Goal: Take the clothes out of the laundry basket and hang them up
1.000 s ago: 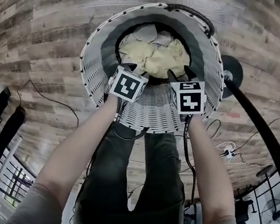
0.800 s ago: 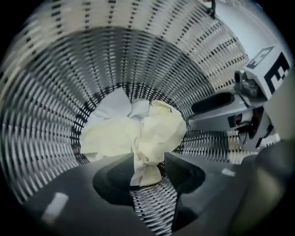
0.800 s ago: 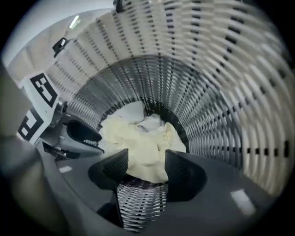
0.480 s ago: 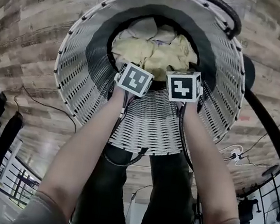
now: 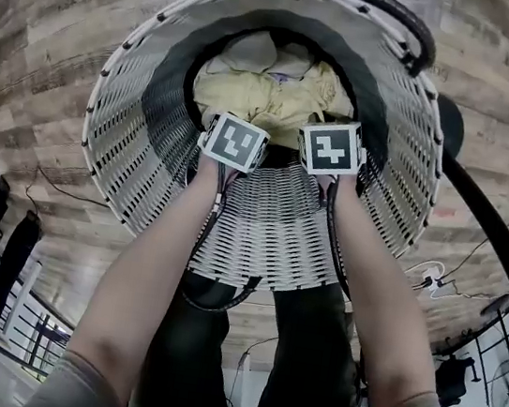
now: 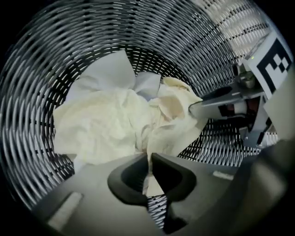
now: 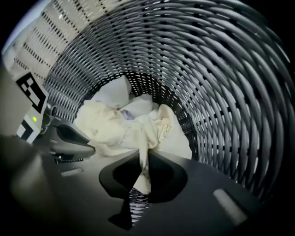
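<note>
Cream cloth (image 6: 106, 124) lies crumpled in the bottom of the woven laundry basket (image 5: 269, 233), and both tongs have hold of it. The left tongs (image 6: 149, 162) are clenched on a fold of it, with a small tail of the fabric hanging out below the pinch. The right tongs (image 7: 140, 163) are clamped on another fold of the same cloth in the same way. In the head view the two marker cubes cover the tips, so the grips show only in the left and right gripper views. Each of those views also catches the other tool at its edge, close beside its partner, though cut off by the frame. A paler, whitish piece (image 6: 110, 69) lies behind the cream one against the far wall. It is partly buried, and what kind of garment either one is cannot be made out. The basket floor is mostly hidden under the clothes. Both forearms (image 5: 155, 268) reach down into the basket mouth, over its near wall. The basket stands on a wooden plank floor (image 5: 51, 44), with a black pole (image 5: 487, 233) running past it on the right.
</note>
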Tool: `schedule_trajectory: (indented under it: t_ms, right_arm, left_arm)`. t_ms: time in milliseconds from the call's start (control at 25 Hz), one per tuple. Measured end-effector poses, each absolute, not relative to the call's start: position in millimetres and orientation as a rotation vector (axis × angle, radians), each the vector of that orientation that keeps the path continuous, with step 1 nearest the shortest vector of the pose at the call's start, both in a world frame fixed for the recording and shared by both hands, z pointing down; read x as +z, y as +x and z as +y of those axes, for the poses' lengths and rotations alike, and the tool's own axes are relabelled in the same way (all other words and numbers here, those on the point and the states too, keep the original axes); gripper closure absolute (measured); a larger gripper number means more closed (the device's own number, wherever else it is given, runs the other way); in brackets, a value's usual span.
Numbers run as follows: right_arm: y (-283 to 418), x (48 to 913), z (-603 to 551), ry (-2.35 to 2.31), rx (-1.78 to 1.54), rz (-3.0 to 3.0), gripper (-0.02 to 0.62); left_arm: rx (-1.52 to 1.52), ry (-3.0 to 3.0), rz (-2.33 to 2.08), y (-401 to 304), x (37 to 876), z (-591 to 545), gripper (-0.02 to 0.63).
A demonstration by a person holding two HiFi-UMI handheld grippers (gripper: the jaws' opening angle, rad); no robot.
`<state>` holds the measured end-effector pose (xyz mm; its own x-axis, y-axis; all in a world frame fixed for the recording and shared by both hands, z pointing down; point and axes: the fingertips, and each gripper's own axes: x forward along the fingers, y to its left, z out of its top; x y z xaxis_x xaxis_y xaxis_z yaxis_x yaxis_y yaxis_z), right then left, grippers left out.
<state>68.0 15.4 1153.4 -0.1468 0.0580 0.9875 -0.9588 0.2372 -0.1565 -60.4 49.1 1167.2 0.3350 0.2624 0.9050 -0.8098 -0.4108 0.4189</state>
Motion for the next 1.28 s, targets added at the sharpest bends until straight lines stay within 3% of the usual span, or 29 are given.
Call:
schedule_trajectory:
  t_ms: [560,1280]
  right_arm:
    - [53.7,1019.7,9.1,1.131,1.383,-1.550,0.554]
    - [19.0,703.1,10.4,1.248,1.432,-1.879,0.557]
  left_arm:
    - [1.018,1.626,-0.721,-73.5,1044.4,1.4,0.588]
    - [0.840,1.881,-0.799,-99.1,746.9,-14.5,0.588]
